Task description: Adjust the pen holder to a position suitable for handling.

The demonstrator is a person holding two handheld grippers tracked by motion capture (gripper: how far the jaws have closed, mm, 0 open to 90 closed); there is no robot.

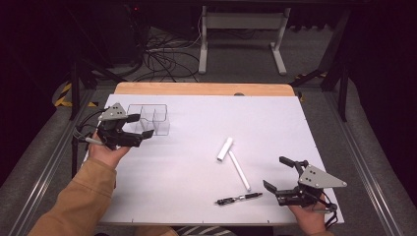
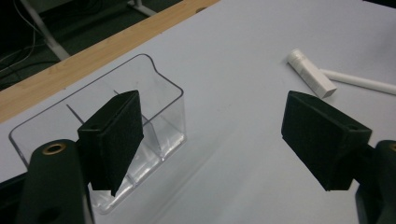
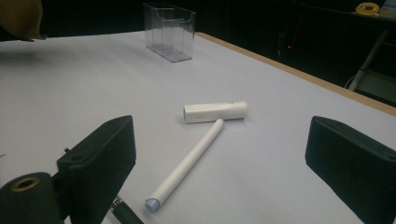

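Clear plastic three-compartment organiser box (image 1: pixel 149 119) stands far left on white mat, empty. Left gripper (image 1: pixel 139 132) just beside its near side, jaws spread wide, holding nothing.

Mid-table: short white capped tube (image 1: pixel 225 148) and long white stick (image 1: pixel 240 171), ends close together. Black pen (image 1: pixel 239 198) lies near front edge, just left of right gripper (image 1: pixel 278 173), jaws released too, empty.

Judgement: pen likely first pick; approach low, jaws square across barrel, close mid-length.

Open mat between items and box; pen close to near edge, so lift, don't drag.
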